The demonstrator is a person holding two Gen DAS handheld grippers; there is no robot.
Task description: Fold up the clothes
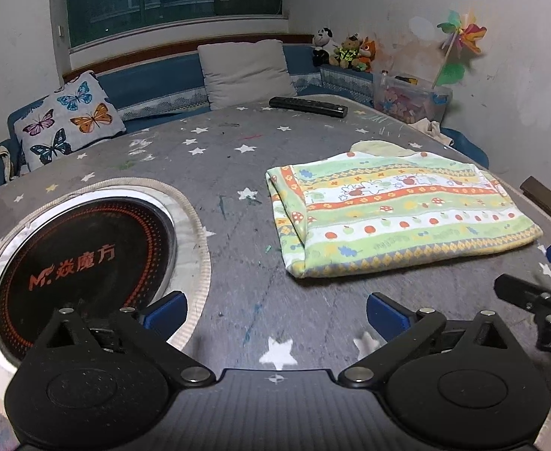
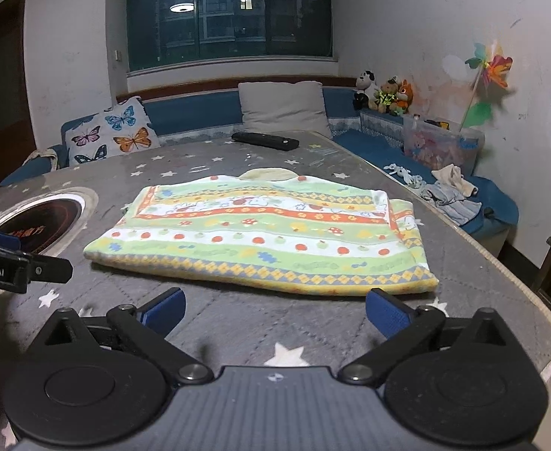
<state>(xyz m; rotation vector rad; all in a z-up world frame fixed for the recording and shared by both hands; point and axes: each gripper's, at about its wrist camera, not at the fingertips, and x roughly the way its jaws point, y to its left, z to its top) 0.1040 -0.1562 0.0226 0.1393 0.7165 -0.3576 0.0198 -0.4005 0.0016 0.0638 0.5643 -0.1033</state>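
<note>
A folded child's garment with green, orange and yellow patterned stripes lies flat on the grey star-print table. It also shows in the right wrist view, just beyond my fingers. My left gripper is open and empty, low over the table, to the near left of the garment. My right gripper is open and empty, close in front of the garment's near edge. The right gripper's tip shows at the right edge of the left wrist view.
A round induction cooker is set into the table at left. A black remote lies at the far side. Behind stand a blue sofa with cushions, plush toys, a toy box and loose clothes.
</note>
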